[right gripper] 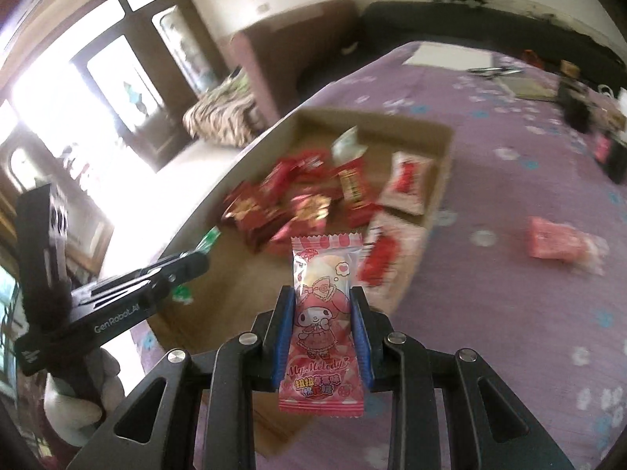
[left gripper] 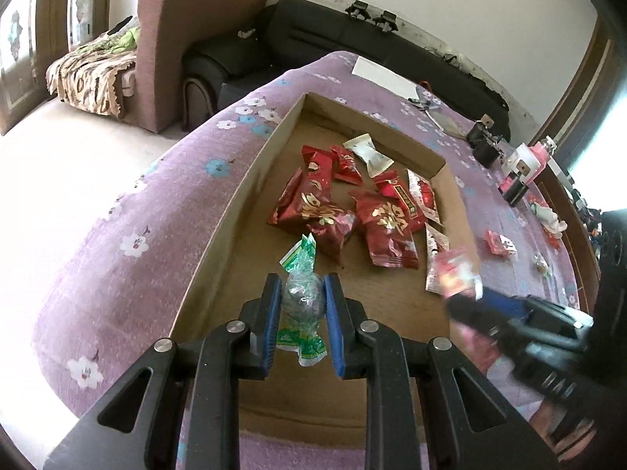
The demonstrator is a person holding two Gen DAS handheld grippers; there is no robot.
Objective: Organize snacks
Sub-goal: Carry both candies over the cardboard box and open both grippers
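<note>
Two tongs each clamp a sweet above the same shallow cardboard tray, which lies on a purple flowered cloth covering the desk.

Left tongs stand narrow, their blue pads pressed on both sides of a green-wrapped round candy; one twisted end of the wrapper sticks out ahead of the pads and the other trails back between the fingers. These tongs hang over the near part of the tray floor. Just ahead of them lies a heap of red-and-gold packets, with a white wrapped sweet farther ahead, near the tray's far wall. Ahead and to the right, white-and-red sachets lie along the tray's right side.

Right tongs are likewise drawn in narrow, gripping a pink My Melody packet by its long edges, upright between the pads, its crimped top reaching past the fingertips. They hang over the tray's near right edge, blurred in the left wrist view. In the right wrist view, the left tongs show at the left, with a gloved hand beneath them.

Right of these tongs, outside the tray, a pink packet lies on the cloth, well apart from the tray. More small items sit farther right, too blurred to name.
</note>
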